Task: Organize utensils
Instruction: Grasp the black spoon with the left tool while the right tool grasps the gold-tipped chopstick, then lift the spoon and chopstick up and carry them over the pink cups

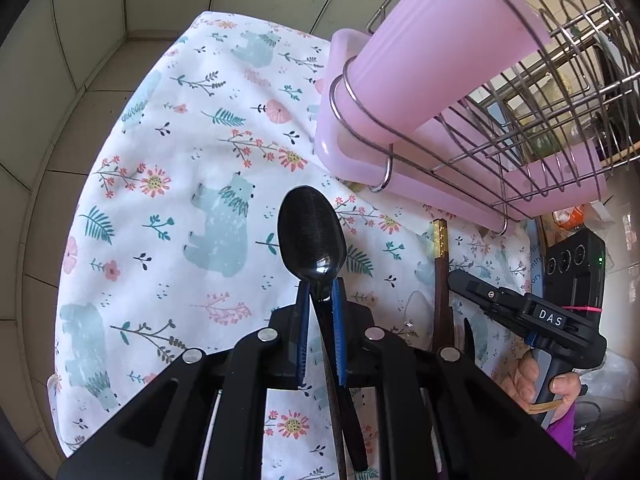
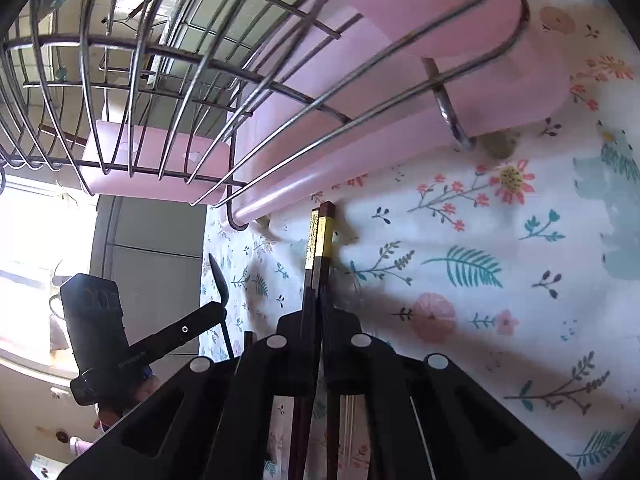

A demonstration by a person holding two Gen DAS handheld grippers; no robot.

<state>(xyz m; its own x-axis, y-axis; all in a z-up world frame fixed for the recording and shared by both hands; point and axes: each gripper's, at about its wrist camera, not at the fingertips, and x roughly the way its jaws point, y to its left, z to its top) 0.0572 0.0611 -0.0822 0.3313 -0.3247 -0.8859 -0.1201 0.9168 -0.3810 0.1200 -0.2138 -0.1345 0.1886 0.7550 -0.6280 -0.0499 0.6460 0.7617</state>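
My left gripper [image 1: 319, 292] is shut on a black spoon [image 1: 311, 236], bowl forward, held above the floral cloth [image 1: 168, 168]. My right gripper [image 2: 318, 312] is shut on a pair of dark chopsticks with gold tips [image 2: 319, 236], pointing toward the pink tray's edge. The chopsticks [image 1: 440, 252] and right gripper [image 1: 460, 280] show at the right in the left wrist view. The left gripper with the spoon [image 2: 219, 280] shows at the left in the right wrist view. A pink utensil cup [image 1: 436, 52] hangs in a wire ring on the dish rack.
A wire dish rack [image 1: 560, 92] stands on a pink drip tray [image 1: 348, 148] at the upper right of the cloth. A clear plastic spoon [image 1: 416, 316] lies on the cloth near the chopsticks. Tiled wall [image 1: 80, 40] lies behind the cloth.
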